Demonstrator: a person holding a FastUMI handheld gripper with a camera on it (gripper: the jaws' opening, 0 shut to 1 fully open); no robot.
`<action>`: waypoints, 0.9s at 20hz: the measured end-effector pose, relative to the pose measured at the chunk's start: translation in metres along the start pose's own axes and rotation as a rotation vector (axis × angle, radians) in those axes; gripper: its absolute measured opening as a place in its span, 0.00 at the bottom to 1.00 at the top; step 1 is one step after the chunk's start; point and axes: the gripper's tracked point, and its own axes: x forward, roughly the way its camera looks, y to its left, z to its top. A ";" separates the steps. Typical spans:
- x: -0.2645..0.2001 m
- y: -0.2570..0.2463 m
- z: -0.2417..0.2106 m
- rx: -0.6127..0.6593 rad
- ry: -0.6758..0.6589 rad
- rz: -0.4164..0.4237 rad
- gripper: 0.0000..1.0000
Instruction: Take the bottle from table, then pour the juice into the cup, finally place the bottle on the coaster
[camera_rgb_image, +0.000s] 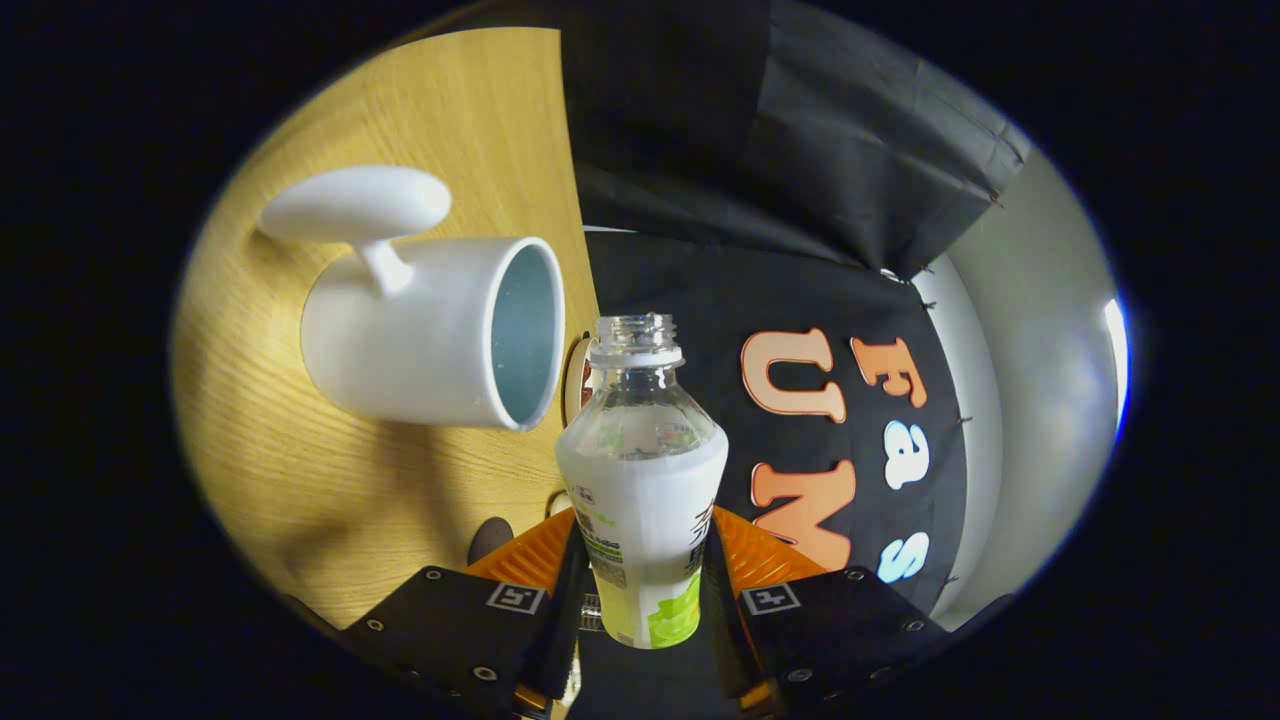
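Between gripper (645, 590) fingers: bottle (642, 480) clamped both sides, uncapped mouth beside cup (435, 335) rim.

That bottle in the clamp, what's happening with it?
A person is working a hand-held tool whose two fingers are pressed on the sides of a capless plastic bottle. The whole view is tipped over, so the bottle is being leaned with its open mouth close to the rim of a white cup on the wooden table. No liquid can be seen leaving the mouth. A small bit of something round shows just behind the bottle neck; I can't tell what it is.
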 end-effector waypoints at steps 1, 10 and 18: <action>-0.003 0.002 0.002 0.053 0.005 0.007 0.57; 0.035 -0.049 -0.022 0.733 0.071 -0.068 0.57; 0.057 -0.055 -0.086 1.166 0.140 -0.099 0.57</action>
